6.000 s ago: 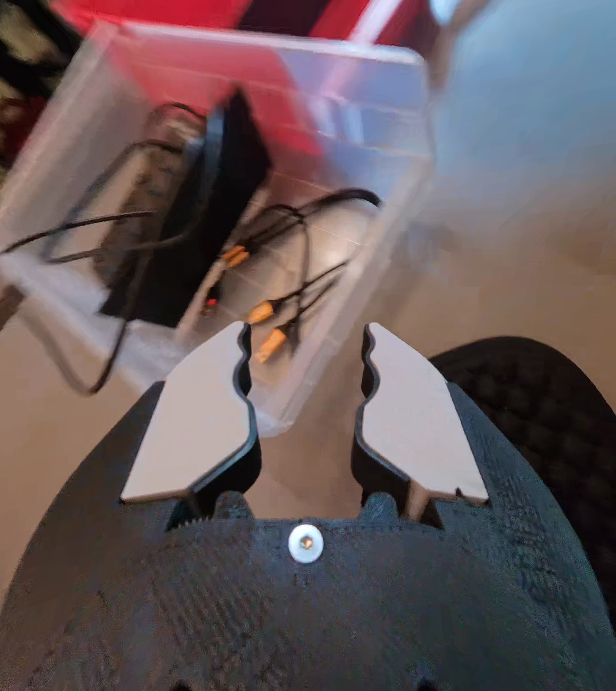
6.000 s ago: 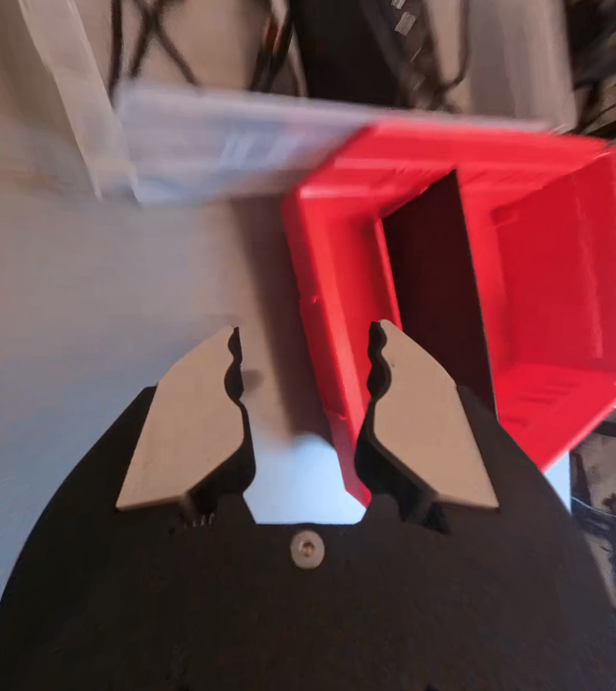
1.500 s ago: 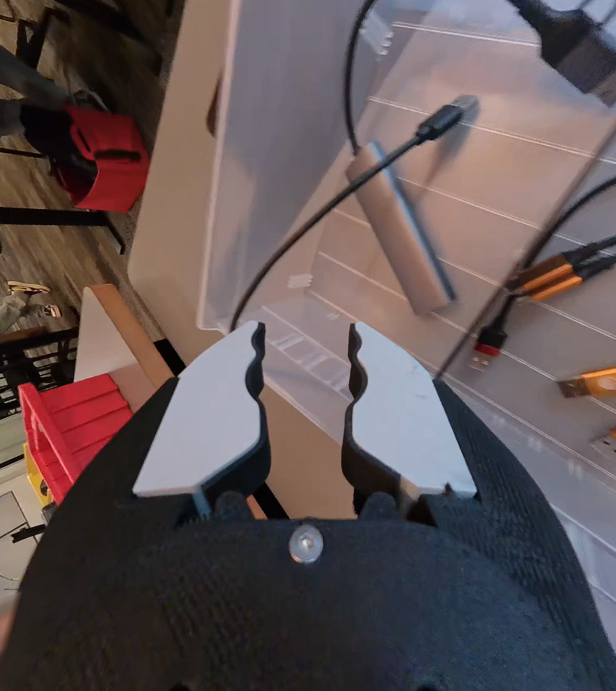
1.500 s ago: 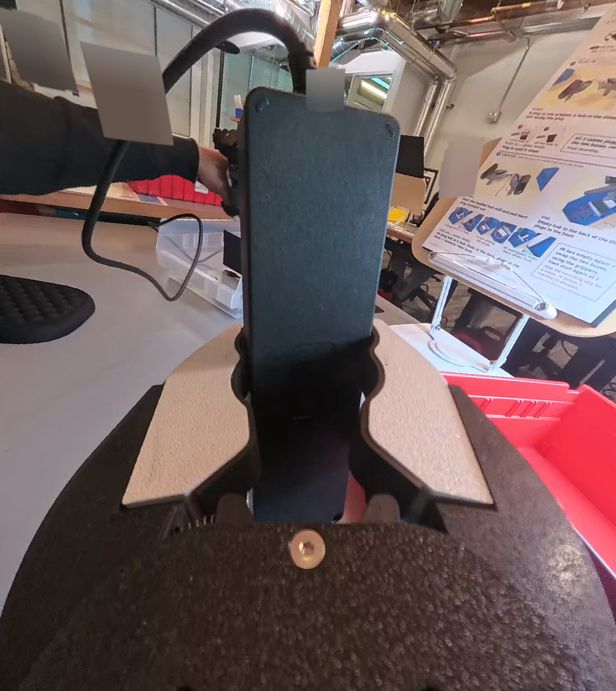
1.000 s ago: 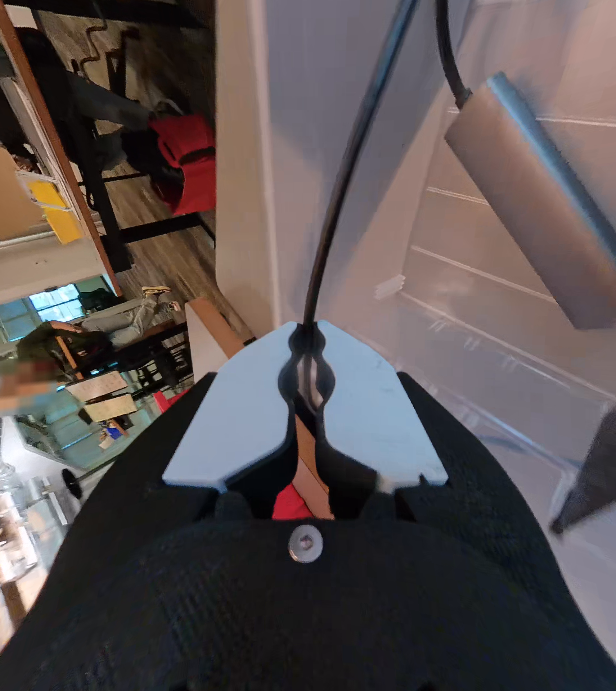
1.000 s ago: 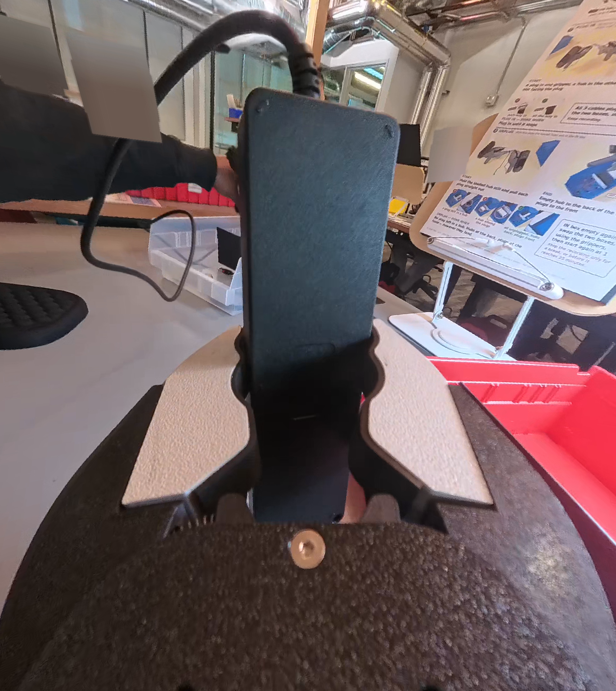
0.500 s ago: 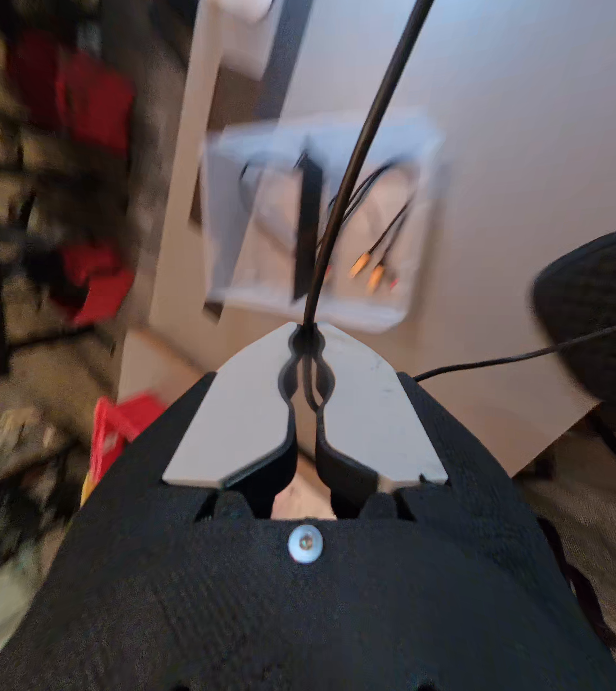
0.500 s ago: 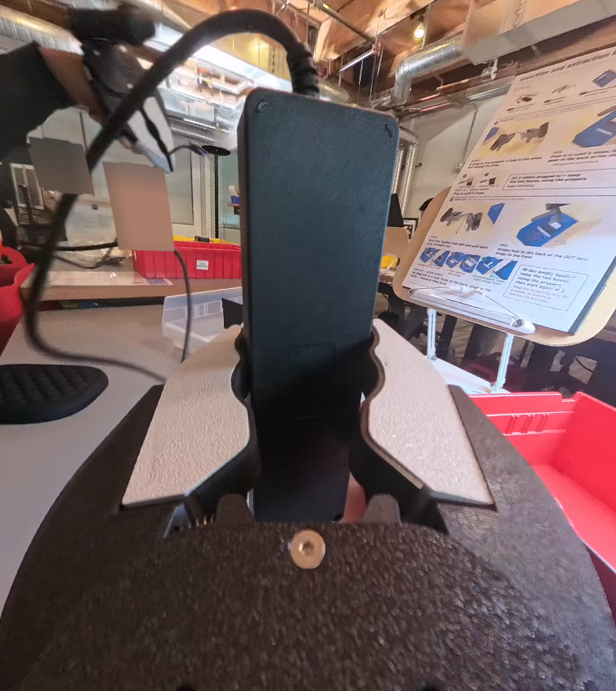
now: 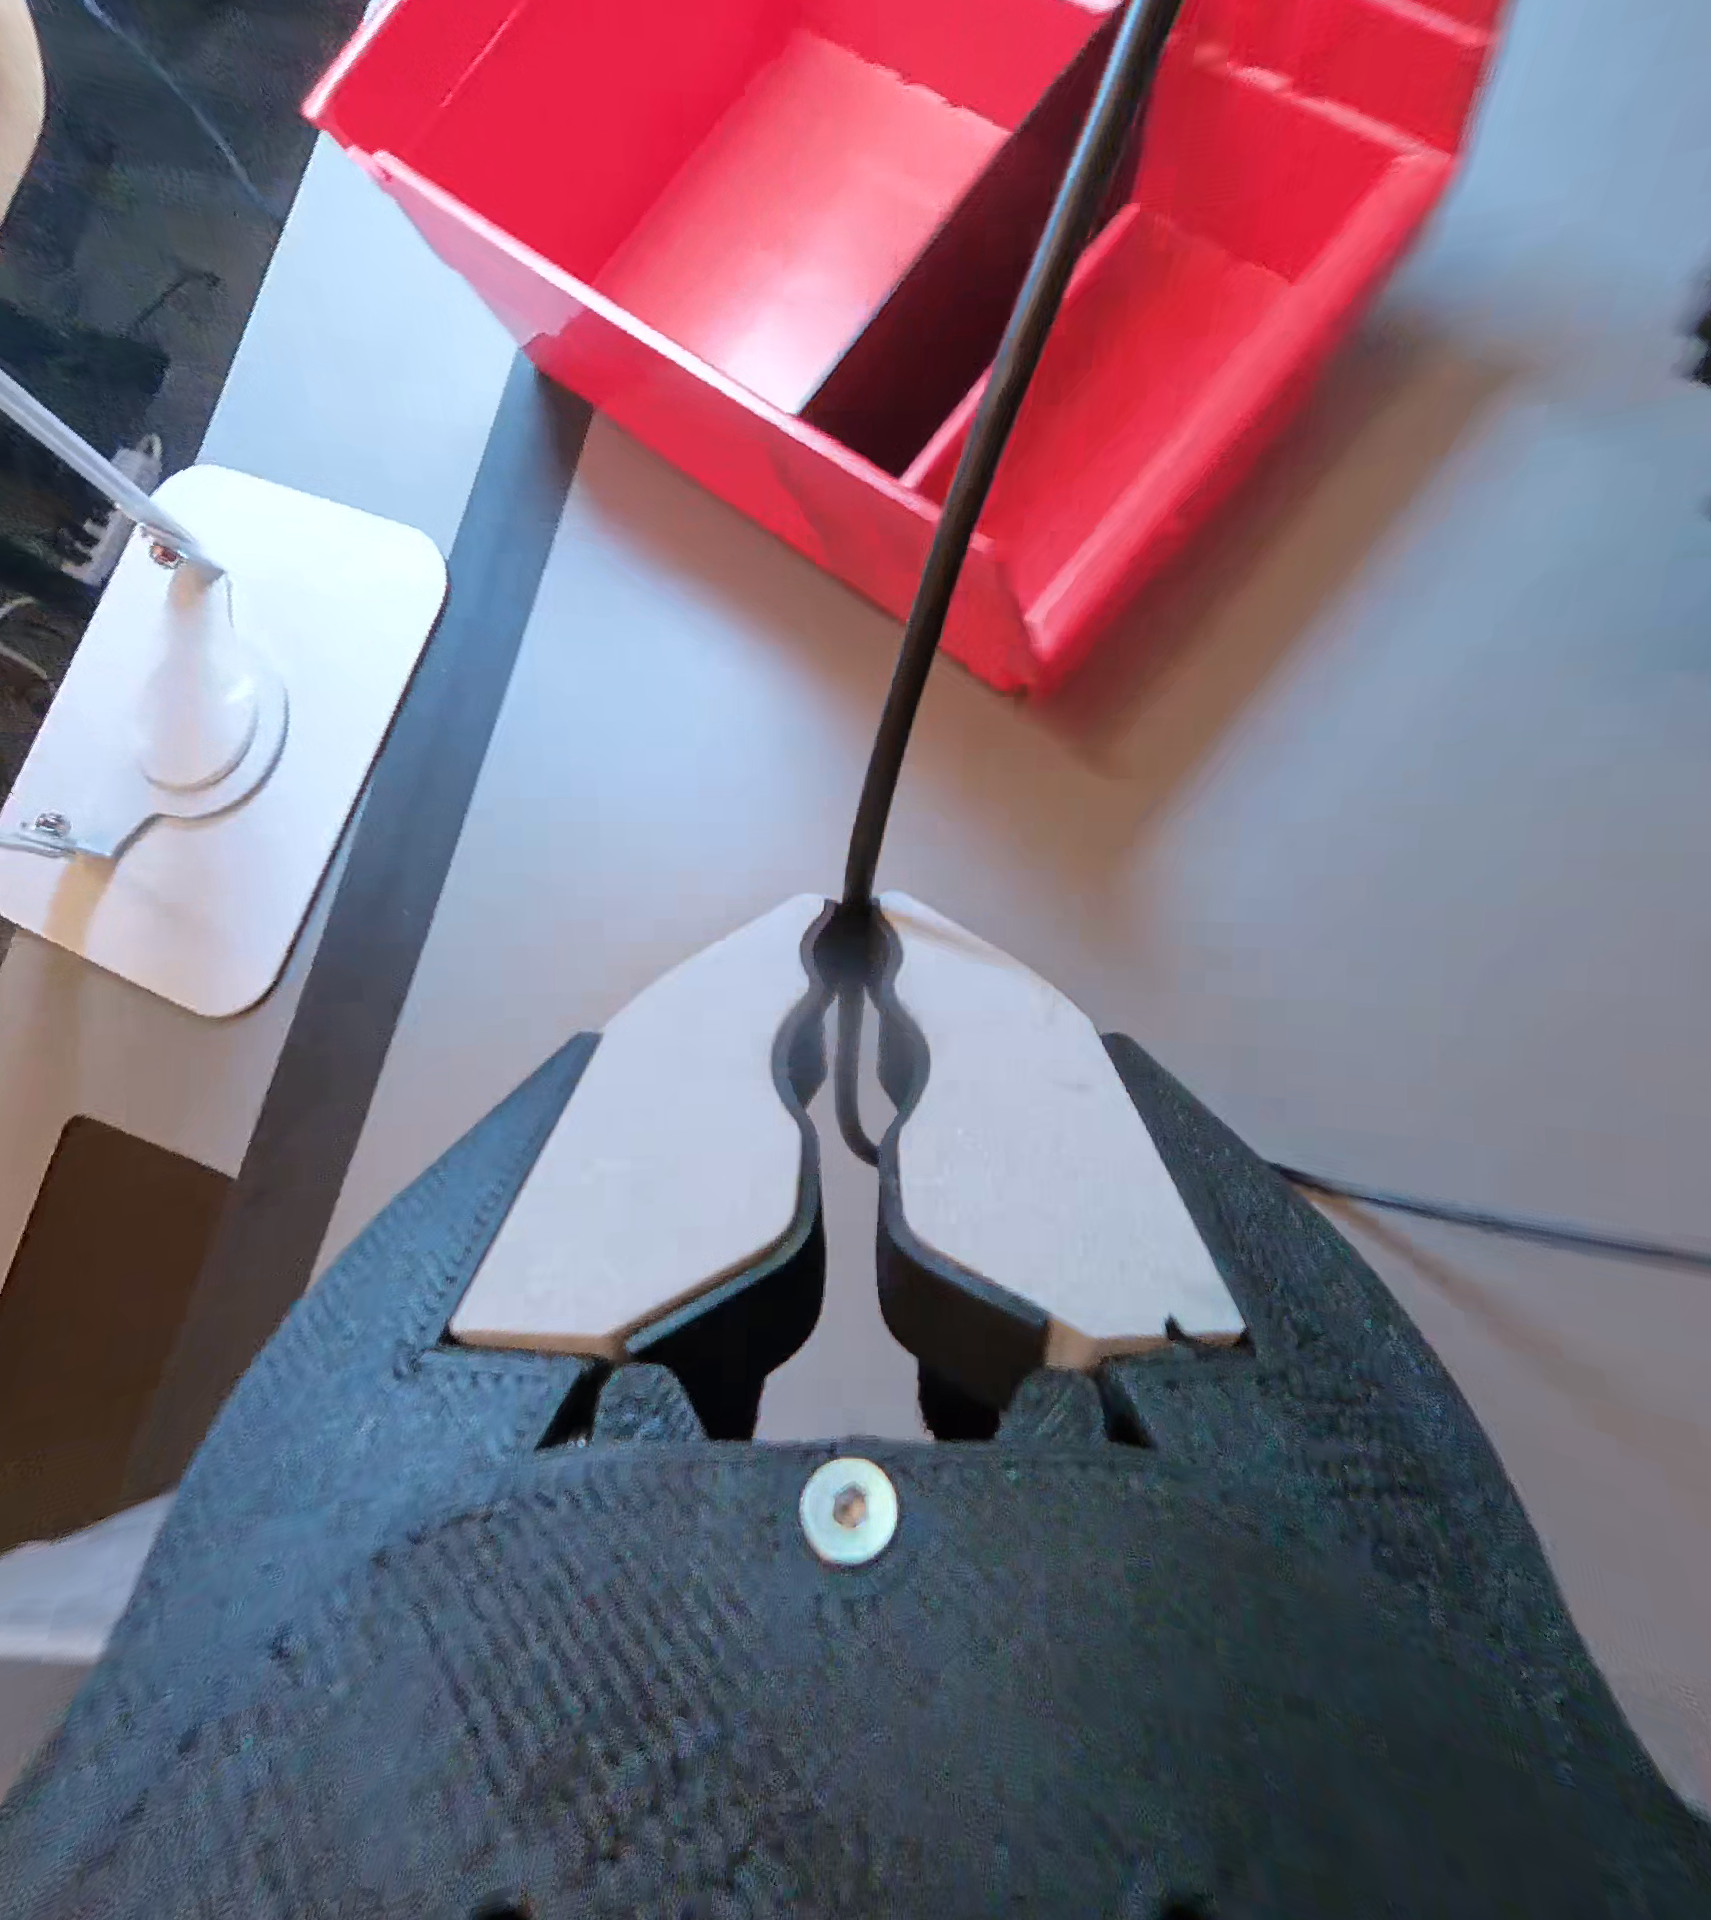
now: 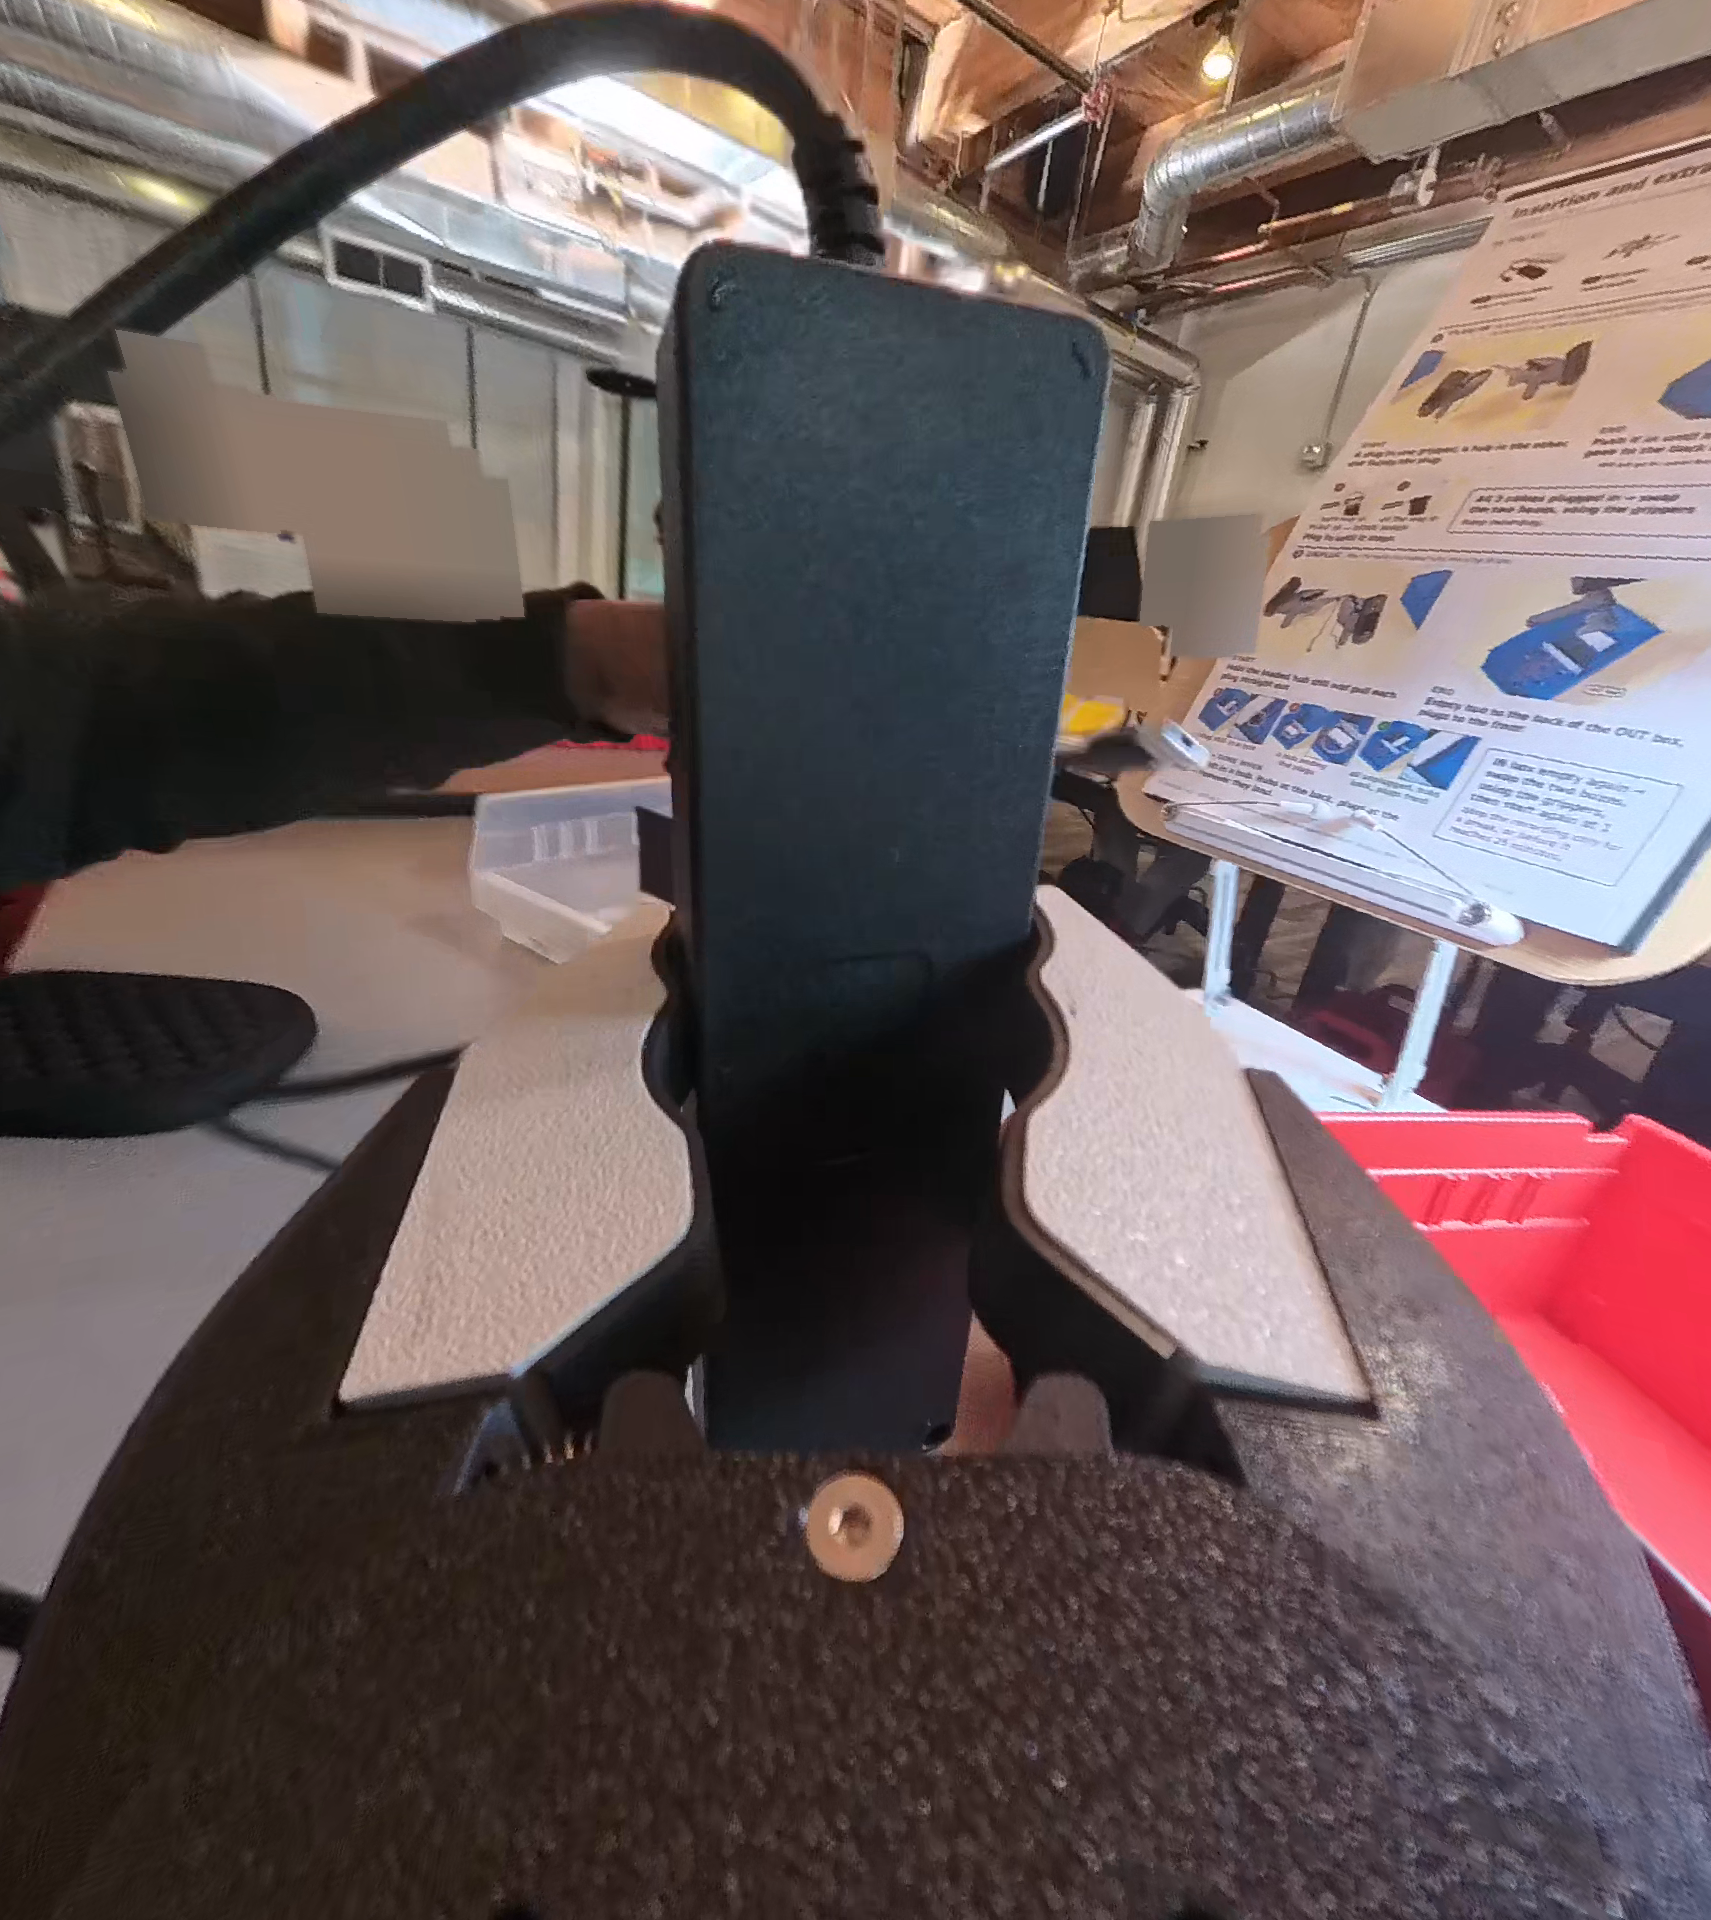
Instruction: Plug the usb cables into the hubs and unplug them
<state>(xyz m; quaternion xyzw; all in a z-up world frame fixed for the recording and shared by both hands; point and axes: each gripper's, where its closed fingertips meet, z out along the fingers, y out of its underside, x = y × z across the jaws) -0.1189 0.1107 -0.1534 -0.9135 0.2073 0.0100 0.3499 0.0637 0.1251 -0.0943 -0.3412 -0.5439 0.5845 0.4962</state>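
Pale grey bench (image 9: 1402, 831) carries one red plastic bin with a black divider (image 9: 892, 260) and one clear plastic tray (image 10: 560, 862). One left tool (image 9: 851, 925) is pinched closed on a thin black cable (image 9: 976, 447) running over the bin. One right tool (image 10: 856, 997) clamps a black rectangular hub (image 10: 882, 665) upright, its thick cord (image 10: 331, 197) arching left.

Bright daylight — motion blur, wide-angle edge distortion
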